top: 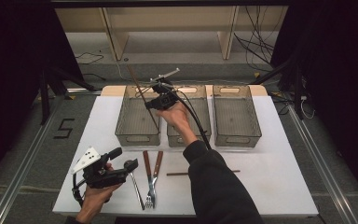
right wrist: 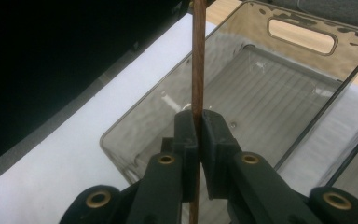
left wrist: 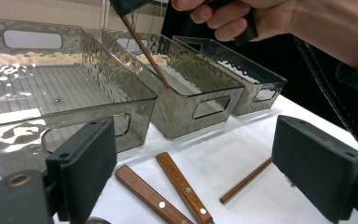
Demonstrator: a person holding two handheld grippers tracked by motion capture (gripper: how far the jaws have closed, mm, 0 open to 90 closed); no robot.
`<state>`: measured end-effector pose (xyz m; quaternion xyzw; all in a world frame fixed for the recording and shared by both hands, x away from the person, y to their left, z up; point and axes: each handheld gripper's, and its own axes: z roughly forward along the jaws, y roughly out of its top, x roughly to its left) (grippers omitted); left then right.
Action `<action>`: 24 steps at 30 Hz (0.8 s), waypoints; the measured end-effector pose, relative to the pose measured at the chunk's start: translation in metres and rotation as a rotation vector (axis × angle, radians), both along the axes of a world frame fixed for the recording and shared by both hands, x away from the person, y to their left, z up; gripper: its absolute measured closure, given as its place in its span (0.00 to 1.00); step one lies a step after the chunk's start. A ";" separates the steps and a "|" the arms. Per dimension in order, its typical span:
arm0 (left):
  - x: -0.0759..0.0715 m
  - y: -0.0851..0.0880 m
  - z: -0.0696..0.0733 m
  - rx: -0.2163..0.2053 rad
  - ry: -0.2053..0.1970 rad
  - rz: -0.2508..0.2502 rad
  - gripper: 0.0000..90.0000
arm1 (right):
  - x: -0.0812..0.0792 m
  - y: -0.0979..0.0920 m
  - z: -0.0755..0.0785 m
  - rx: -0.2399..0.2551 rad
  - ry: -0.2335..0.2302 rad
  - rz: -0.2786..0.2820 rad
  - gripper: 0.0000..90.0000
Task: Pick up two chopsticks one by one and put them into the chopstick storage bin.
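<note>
Three smoky translucent bins stand in a row at the far side of the white worktop (top: 270, 182). The left bin (top: 138, 114) shows only its ribbed floor; from the right gripper view nothing lies inside it. The middle bin (top: 200, 112) is partly covered by the person's forearm in the high view, and the left gripper view shows only bare floor in the part it takes in. The right bin (top: 236, 114) looks bare inside as well.

The right gripper (top: 153, 103) is raised over the left bin, near the gap between it and the middle bin. Its jaws are pressed together on a thin brown chopstick (top: 142, 95), pinching it partway along its length. The chopstick slants, with its upper end toward the far left and its lower end down inside the left bin's rim; whether the tip touches the floor I cannot tell.

The left gripper (top: 121, 164) rests low at the near left of the worktop, its jaws spread wide with nothing between them.

On the near worktop lie a spoon (top: 134, 179), two wooden-handled forks (top: 152, 179) side by side, and a second chopstick (top: 179, 173) lying flat, partly under the right sleeve.
</note>
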<state>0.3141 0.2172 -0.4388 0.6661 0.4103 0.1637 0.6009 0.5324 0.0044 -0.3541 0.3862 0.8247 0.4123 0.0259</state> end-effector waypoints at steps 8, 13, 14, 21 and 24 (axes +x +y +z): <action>0.000 0.000 0.000 -0.002 -0.001 -0.003 0.15 | 0.005 0.009 0.000 -0.001 -0.005 -0.018 0.95; -0.001 -0.001 0.000 -0.001 -0.001 -0.007 0.15 | 0.010 0.013 -0.008 -0.005 0.009 -0.036 0.95; -0.001 -0.001 0.000 -0.003 -0.001 -0.007 0.15 | 0.010 0.014 -0.010 -0.010 0.009 -0.041 0.95; -0.001 -0.001 0.000 -0.001 -0.001 -0.009 0.15 | 0.011 0.019 -0.017 -0.019 0.004 -0.046 0.95; -0.001 -0.001 0.000 -0.002 -0.003 -0.010 0.15 | 0.011 0.020 -0.020 -0.028 0.011 -0.049 0.95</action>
